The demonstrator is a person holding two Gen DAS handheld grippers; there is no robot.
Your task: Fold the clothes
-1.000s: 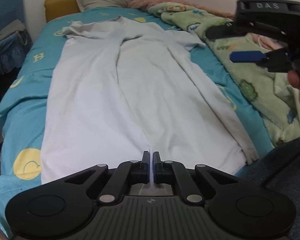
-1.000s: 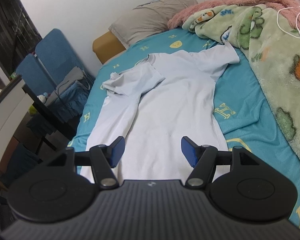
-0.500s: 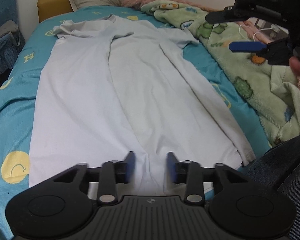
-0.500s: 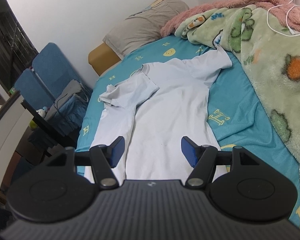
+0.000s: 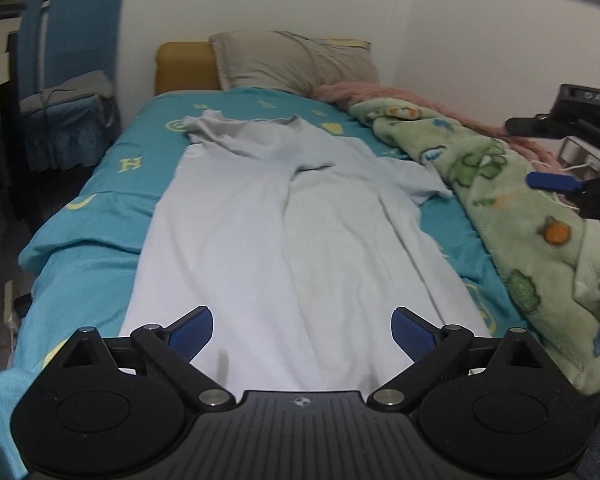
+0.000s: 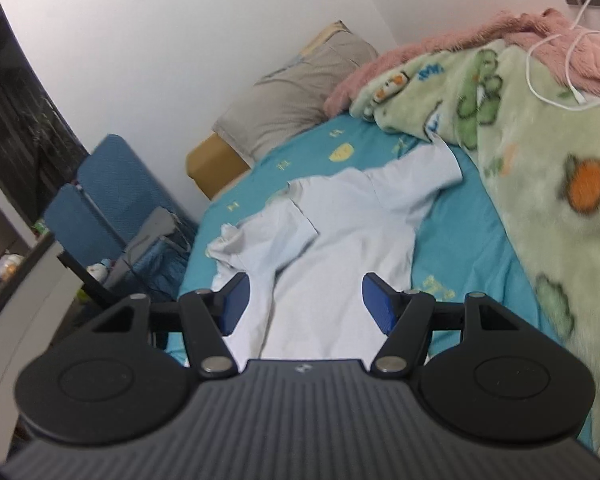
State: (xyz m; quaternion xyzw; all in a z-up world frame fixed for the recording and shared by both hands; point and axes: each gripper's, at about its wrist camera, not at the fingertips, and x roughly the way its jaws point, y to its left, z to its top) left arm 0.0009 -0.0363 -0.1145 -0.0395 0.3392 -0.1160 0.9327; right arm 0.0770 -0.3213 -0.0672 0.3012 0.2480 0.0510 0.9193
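A pale white T-shirt (image 5: 284, 248) lies lengthwise on the teal bedsheet (image 5: 100, 216), its left side and left sleeve folded over onto the body. Its hem lies nearest me and its collar points toward the pillow. My left gripper (image 5: 302, 330) hovers over the hem with its jaws opening wide and nothing between the blue pads. In the right wrist view the same T-shirt (image 6: 332, 264) shows from the right side, its right sleeve spread out. My right gripper (image 6: 305, 304) stands open above the shirt, holding nothing; it also shows at the right edge as the right gripper (image 5: 568, 168).
A green fleece blanket (image 5: 520, 216) and a pink one (image 6: 420, 56) are heaped along the bed's right side, with a white cable (image 6: 556, 64) on top. A grey pillow (image 5: 296, 60) lies at the head. Blue chairs (image 5: 72, 92) with clothes stand left of the bed.
My left gripper let go of the shirt's hem and opened from shut to wide. Its view tilted up. The right gripper drifted sideways, still open.
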